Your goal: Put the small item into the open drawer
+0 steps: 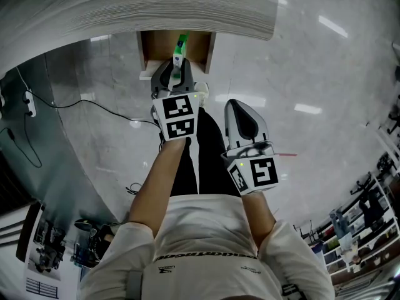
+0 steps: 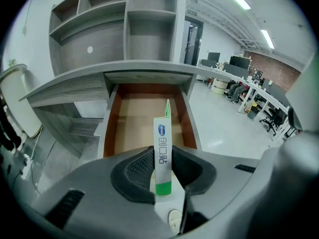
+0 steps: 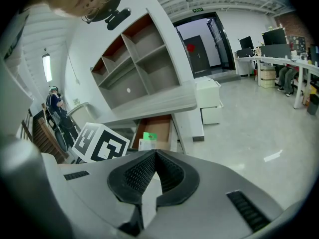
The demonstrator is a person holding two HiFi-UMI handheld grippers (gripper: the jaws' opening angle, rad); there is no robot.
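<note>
White-and-green flat carton between ribbed black jaws, at brown wooden drawer

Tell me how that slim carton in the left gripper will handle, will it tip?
The slim carton looks like thin card, so probably light and crushable under the pinch of the left gripper. Tall and narrow, it would likely fall flat if released upright into the drawer. Its top flap seems open, so it may snag.

The brown-lined open drawer lies bare, reachable from above. The grey woodgrain desk overhangs its rear.
</note>
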